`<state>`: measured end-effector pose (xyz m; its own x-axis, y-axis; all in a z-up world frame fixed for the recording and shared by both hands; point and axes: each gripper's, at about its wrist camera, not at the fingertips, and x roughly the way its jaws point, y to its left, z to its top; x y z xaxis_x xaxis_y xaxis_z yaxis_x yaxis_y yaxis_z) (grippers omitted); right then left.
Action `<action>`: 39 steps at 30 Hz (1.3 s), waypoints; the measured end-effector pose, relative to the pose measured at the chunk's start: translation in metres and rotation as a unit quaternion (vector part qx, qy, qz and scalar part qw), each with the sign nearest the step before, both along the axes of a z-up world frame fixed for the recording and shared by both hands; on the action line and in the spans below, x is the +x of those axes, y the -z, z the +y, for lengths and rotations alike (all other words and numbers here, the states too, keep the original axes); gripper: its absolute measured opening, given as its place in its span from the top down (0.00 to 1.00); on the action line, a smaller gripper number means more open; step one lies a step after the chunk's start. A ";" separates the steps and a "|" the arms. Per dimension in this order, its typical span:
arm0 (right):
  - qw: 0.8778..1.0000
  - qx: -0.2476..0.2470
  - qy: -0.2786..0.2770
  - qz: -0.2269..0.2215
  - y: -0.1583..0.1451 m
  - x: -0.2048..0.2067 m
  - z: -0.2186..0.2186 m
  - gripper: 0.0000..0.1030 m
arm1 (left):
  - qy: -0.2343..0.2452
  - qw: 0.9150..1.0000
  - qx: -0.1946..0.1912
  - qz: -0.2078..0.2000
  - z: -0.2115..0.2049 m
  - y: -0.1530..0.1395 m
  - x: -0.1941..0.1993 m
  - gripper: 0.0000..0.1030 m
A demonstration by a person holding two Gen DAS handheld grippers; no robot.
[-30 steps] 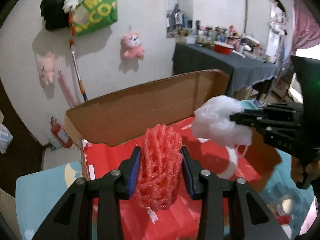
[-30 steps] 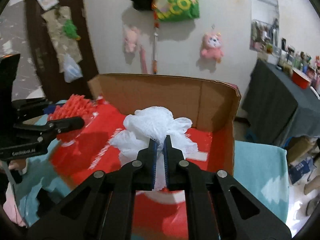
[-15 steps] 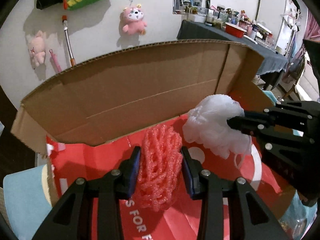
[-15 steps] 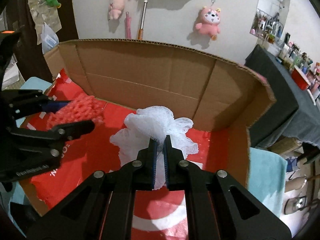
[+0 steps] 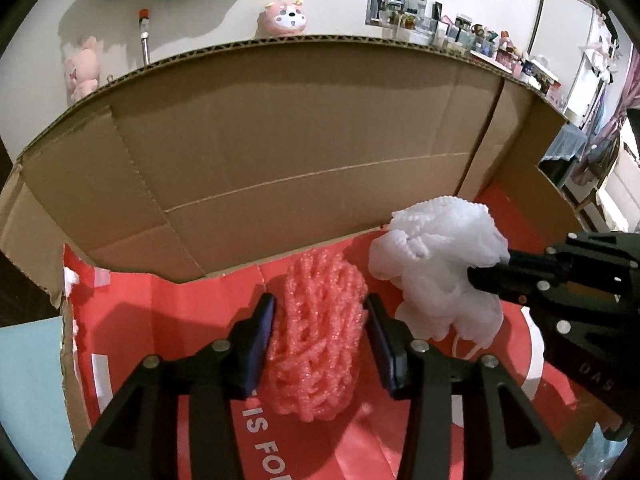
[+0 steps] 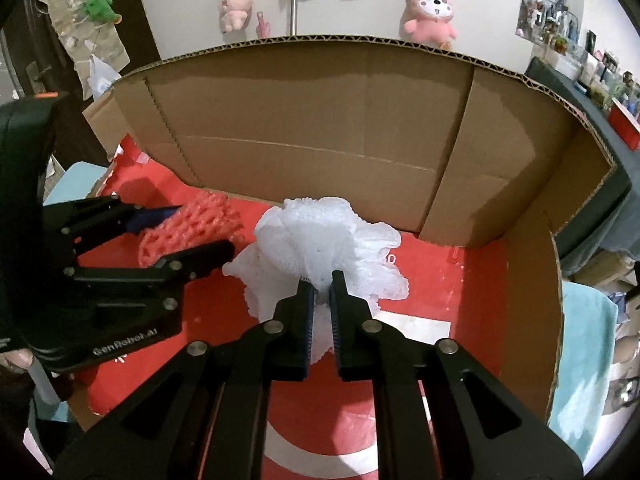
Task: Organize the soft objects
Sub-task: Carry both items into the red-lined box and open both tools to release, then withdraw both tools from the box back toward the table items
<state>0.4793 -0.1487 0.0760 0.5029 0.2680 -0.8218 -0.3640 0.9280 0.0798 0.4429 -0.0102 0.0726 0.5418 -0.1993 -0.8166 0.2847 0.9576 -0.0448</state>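
Both grippers have dropped right down inside the cardboard box (image 5: 280,152) now, where a second ago they hung above its rim, and that means the drop-off is close, I'd say, with only the release left. Starting on the left: the left gripper (image 5: 320,336) has its fingers spread wide around the pink mesh sponge (image 5: 316,340), squeezing it on both sides, and the sponge sits low over the red printed liner (image 5: 160,332) on the box floor, touching it or nearly so, hard to call. Moving right, the right gripper (image 6: 320,300) has its fingers pressed almost together, pinching the middle of the white mesh pouf (image 6: 320,240), which hangs just beside the pink one, its loop cord (image 5: 468,350) dangling toward the liner. As for the box itself, apart from the liner and these two held pieces, nothing else shows inside it; the tall back wall stands just beyond both sponges, and the right wall (image 6: 528,304) is well clear of the pouf
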 end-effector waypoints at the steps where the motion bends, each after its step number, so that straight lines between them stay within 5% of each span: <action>1: 1.000 -0.001 0.000 -0.001 0.000 -0.001 0.000 0.91 | -0.001 1.000 0.000 0.000 0.000 0.000 0.000 0.54; 11: 1.000 0.016 0.006 0.016 -0.002 0.002 -0.006 0.88 | -0.001 1.000 0.001 -0.001 -0.001 -0.002 -0.004 0.40; 14: 1.000 0.021 0.009 0.018 -0.005 0.002 -0.009 0.81 | -0.003 1.000 0.000 -0.005 0.001 -0.004 -0.007 0.32; 17: 1.000 0.019 0.012 0.020 -0.006 0.000 -0.009 0.70 | -0.005 1.000 0.001 -0.014 0.002 -0.010 -0.013 0.27; 19: 1.000 0.015 0.014 0.016 -0.009 -0.003 -0.009 0.39 | -0.008 1.000 -0.001 -0.021 0.003 -0.017 -0.018 0.22; 28: 0.998 0.031 0.023 -0.051 -0.060 -0.045 -0.022 0.33 | -0.024 0.995 -0.026 -0.090 0.014 -0.072 -0.075 0.04; 32: 0.994 0.041 0.021 -0.101 -0.098 -0.085 -0.031 0.24 | -0.021 0.991 -0.038 -0.129 0.014 -0.101 -0.114 0.00; 39: 0.979 0.046 0.016 -0.198 -0.153 -0.180 -0.040 0.22 | -0.024 0.979 -0.060 -0.191 0.018 -0.134 -0.194 0.00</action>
<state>0.2995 -0.1891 0.2287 0.7863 0.3112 -0.5337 -0.3544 0.9348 0.0230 0.2487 0.0083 0.2062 0.8147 -0.2478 -0.5242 0.2568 0.9648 -0.0570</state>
